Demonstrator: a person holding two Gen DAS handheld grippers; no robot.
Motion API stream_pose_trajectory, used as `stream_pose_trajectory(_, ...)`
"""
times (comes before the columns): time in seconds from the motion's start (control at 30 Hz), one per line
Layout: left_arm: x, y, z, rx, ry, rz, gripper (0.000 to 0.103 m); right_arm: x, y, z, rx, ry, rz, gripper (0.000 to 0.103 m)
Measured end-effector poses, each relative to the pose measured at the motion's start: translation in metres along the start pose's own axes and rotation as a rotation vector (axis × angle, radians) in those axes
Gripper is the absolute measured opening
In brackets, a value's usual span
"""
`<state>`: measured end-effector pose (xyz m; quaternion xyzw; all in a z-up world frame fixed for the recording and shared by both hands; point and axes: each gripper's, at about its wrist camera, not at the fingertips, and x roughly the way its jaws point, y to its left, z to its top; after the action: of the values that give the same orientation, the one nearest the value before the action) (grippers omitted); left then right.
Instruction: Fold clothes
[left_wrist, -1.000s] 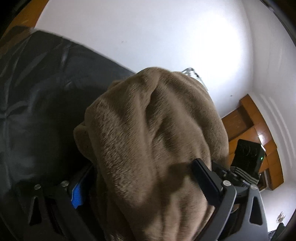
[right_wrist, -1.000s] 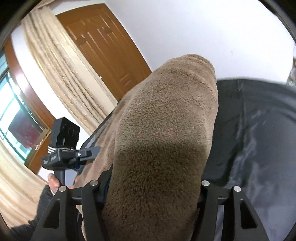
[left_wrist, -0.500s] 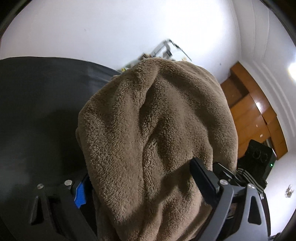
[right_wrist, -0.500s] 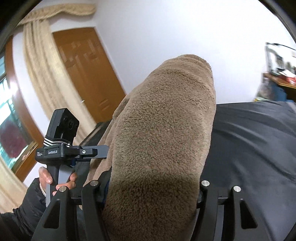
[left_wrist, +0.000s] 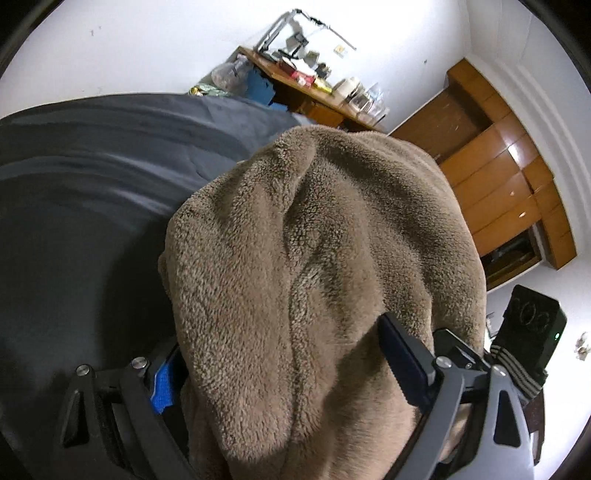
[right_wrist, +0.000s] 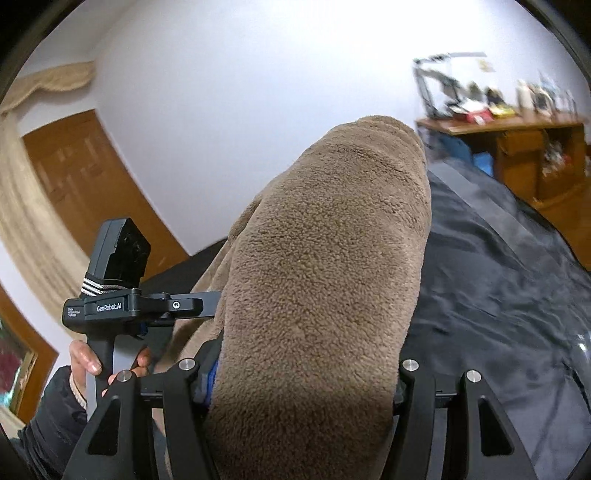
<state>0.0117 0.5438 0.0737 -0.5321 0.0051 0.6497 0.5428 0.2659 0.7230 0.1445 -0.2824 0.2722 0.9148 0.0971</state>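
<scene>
Brown fleece garment (left_wrist: 317, 266) is bunched thick and lifted clear above the dark bed cover (left_wrist: 92, 192); it fills the centre of both wrist views. In the right wrist view the same fleece (right_wrist: 325, 280) rises as a rounded hump from between the fingers, and a lower fold trails off to the left behind it.

Left tool (left_wrist: 284, 373): jaws wide, with the bulky fleece packed between them. A blue pad shows at the left finger (left_wrist: 162, 384); the right finger (left_wrist: 402, 354) lies against the fleece. Cloth fills the gap from one finger to the other, so I record it as gripped on a thick bundle. In the right wrist view the left tool body (right_wrist: 122, 295) stands beside the fleece, held by a hand (right_wrist: 92, 365) in a dark sleeve.

Right tool (right_wrist: 306, 373): jaws partly apart, fleece wedged between the fingers and spilling over them; gripped.

Surroundings: dark bed cover (right_wrist: 498, 295) spreads under and to the right of the garment. Cluttered wooden tabletop (left_wrist: 306, 85) against the white wall beyond the bed. Wooden wardrobe (left_wrist: 498, 177) at right in the left wrist view. Wooden door (right_wrist: 81, 184) and beige curtain (right_wrist: 26, 221) at left in the right wrist view.
</scene>
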Motion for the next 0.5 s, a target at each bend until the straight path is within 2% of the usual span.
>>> stream_pose_trajectory(0.1, 0.016, 0.014, 0.012, 0.000, 0.029, 0.009, 0.096, 0.009, -0.019, 0.000, 0.083, 0.044, 0.014, 0.070)
stream_pose_trajectory(0.2, 0.010, 0.023, 0.003, -0.012, 0.035, -0.002, 0.097, 0.011, -0.027, -0.008, 0.110, 0.054, 0.021, 0.080)
stream_pose_trajectory(0.37, 0.005, 0.041, -0.007, -0.005, 0.021, 0.011, 0.100, 0.010, -0.030, -0.006, 0.069, 0.062, -0.025, 0.082)
stream_pose_trajectory(0.5, 0.020, 0.038, 0.014, 0.000, 0.001, 0.057, 0.102, 0.001, -0.028, -0.007, 0.023, 0.030, -0.111, 0.082)
